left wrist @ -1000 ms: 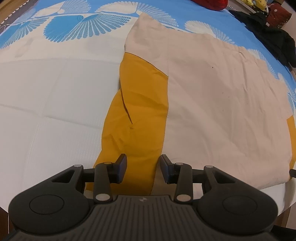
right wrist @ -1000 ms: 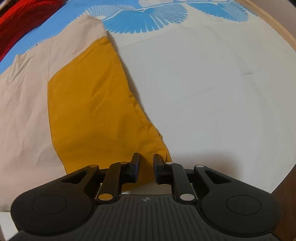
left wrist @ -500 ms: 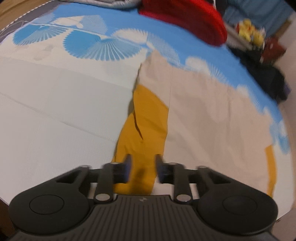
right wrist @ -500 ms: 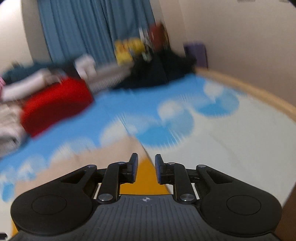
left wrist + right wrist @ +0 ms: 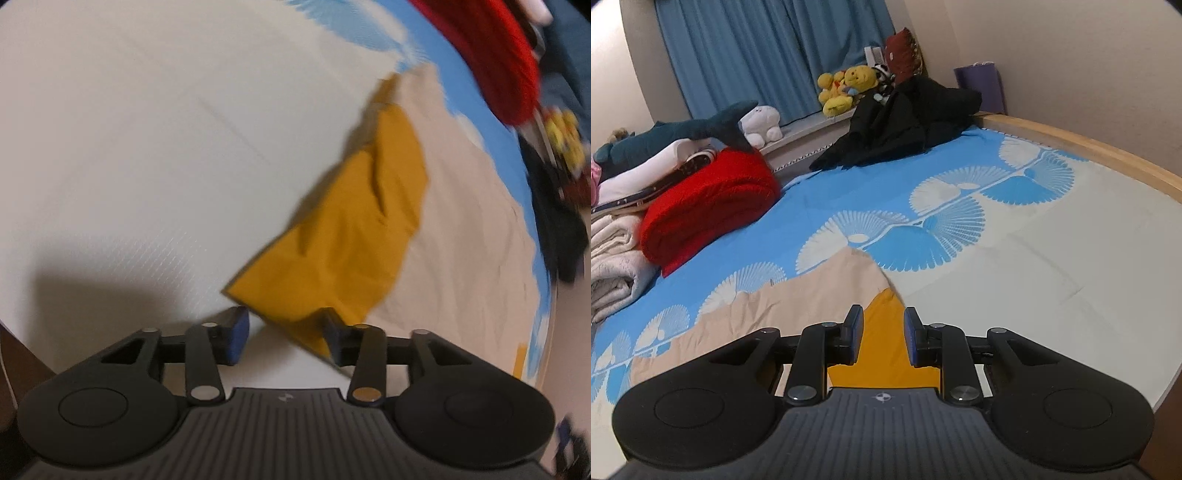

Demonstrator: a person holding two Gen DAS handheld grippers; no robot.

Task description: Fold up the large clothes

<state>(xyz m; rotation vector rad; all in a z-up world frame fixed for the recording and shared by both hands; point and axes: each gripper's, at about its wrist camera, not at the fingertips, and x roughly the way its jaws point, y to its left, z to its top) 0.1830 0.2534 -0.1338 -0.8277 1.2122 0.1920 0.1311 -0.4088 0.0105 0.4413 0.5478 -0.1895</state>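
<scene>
Garment [image 5: 461, 229], beige with mustard sleeve [image 5: 354, 236]: flat on bed [image 5: 1052, 240], near red blanket [image 5: 709, 206]. Left tongs [image 5: 284, 334]: opening, sleeve corner between, unpinched. Right tongs [image 5: 882, 338]: narrow, empty, above sleeve.

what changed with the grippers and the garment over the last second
The left gripper swung so the beige garment's mustard-yellow panel now runs off to its right; its jaws are opening, the panel's corner against one finger. The right gripper tilted up from the cloth toward the room, nothing gripped. The garment stays flat on the blue-and-white bedspread.
</scene>
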